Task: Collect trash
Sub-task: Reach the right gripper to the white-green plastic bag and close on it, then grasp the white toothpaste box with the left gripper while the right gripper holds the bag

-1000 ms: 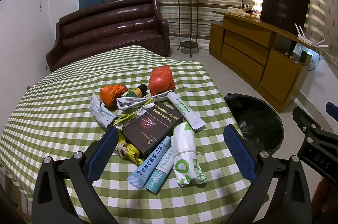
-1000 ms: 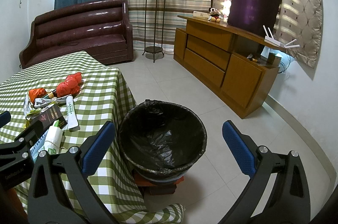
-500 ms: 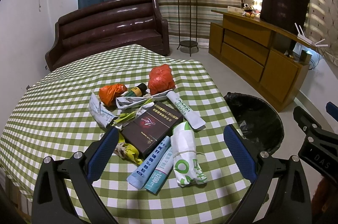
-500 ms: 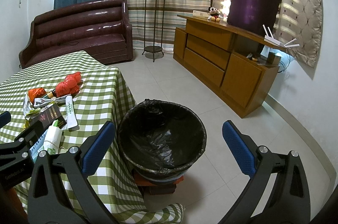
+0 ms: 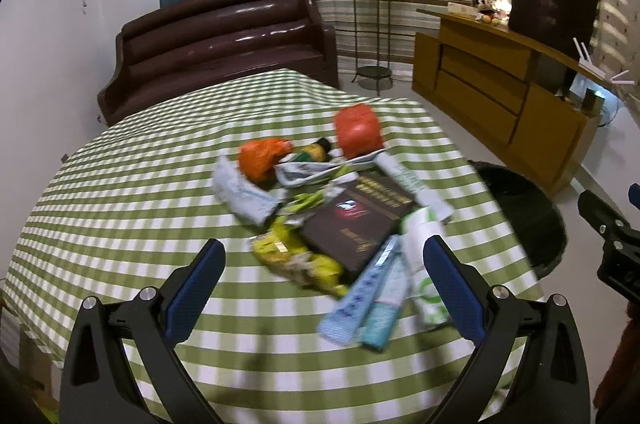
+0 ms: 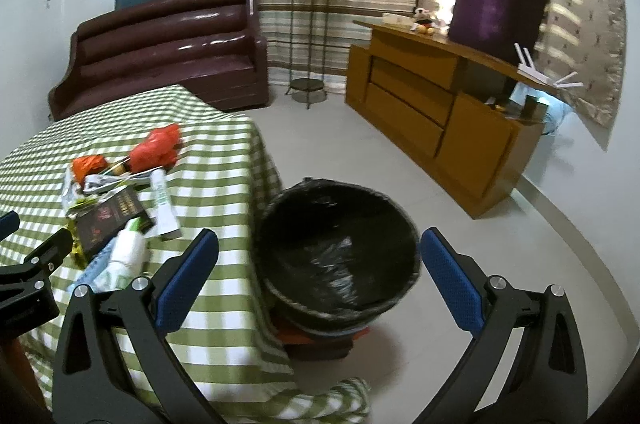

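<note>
A pile of trash lies on the green checked table (image 5: 120,192): a dark box (image 5: 356,224), two orange bags (image 5: 356,130), a yellow wrapper (image 5: 296,256), blue tubes (image 5: 372,300) and a white-green packet (image 5: 420,248). My left gripper (image 5: 324,288) is open and empty, just above the near side of the pile. My right gripper (image 6: 316,276) is open and empty over the black-lined trash bin (image 6: 340,256) on the floor beside the table. The bin also shows in the left wrist view (image 5: 524,220).
A brown sofa (image 5: 216,40) stands behind the table. A wooden sideboard (image 6: 440,108) runs along the right wall. A plant stand (image 6: 308,36) is by the striped curtain. The tablecloth (image 6: 224,304) hangs down next to the bin.
My left gripper has moved left and forward toward the pile; the view is blurred. My right gripper has shifted slightly, with the bin now more centred between its fingers.
</note>
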The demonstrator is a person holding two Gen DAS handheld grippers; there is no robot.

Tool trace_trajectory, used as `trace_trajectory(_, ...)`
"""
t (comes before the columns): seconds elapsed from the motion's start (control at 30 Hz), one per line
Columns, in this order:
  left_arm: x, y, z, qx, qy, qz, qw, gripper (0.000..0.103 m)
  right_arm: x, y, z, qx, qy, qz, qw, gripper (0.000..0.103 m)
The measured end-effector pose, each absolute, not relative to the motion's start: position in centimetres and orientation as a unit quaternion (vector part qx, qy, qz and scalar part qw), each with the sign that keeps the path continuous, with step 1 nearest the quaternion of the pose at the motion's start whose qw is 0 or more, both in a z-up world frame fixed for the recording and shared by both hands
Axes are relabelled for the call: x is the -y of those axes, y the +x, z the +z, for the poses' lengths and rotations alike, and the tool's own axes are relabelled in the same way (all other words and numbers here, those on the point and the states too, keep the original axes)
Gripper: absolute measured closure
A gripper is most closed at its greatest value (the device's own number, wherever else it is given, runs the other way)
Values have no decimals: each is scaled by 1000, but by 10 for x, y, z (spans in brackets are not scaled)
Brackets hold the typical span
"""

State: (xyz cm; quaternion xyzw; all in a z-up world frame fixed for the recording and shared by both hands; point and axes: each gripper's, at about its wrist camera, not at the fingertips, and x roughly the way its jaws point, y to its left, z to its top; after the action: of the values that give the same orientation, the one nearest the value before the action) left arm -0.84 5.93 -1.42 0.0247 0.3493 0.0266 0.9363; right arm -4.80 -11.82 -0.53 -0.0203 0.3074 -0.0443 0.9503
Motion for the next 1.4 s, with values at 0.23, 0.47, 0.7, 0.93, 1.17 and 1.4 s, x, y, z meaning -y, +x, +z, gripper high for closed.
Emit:
trace_trajectory(0.23, -94, -19, -17, -345, 37, 47, 937, 7, 73, -43, -10, -331, -29, -4, 943, 22)
trace_trajectory(0.47, -129, -24, -22, -359, 24, 53, 931, 8, 27, -38, -17, -343, -44, 32, 938, 29)
trace_trajectory(0.7, -146, -24, -27, -377, 12, 54, 925, 8, 1, -31, -28, -368, -58, 51, 926, 37)
trace_trajectory(0.93, -154, -17, -33, -384, 2, 52, 922, 8, -8, -21, -42, -385, -63, 64, 919, 50)
trace_trajectory(1.17, -157, -11, -33, -390, -4, 51, 919, 8, -16, -23, -44, -390, -61, 97, 914, 77)
trace_trajectory(1.4, -156, -3, -35, -396, -5, 52, 917, 8, -15, -23, -45, -394, -55, 103, 912, 76)
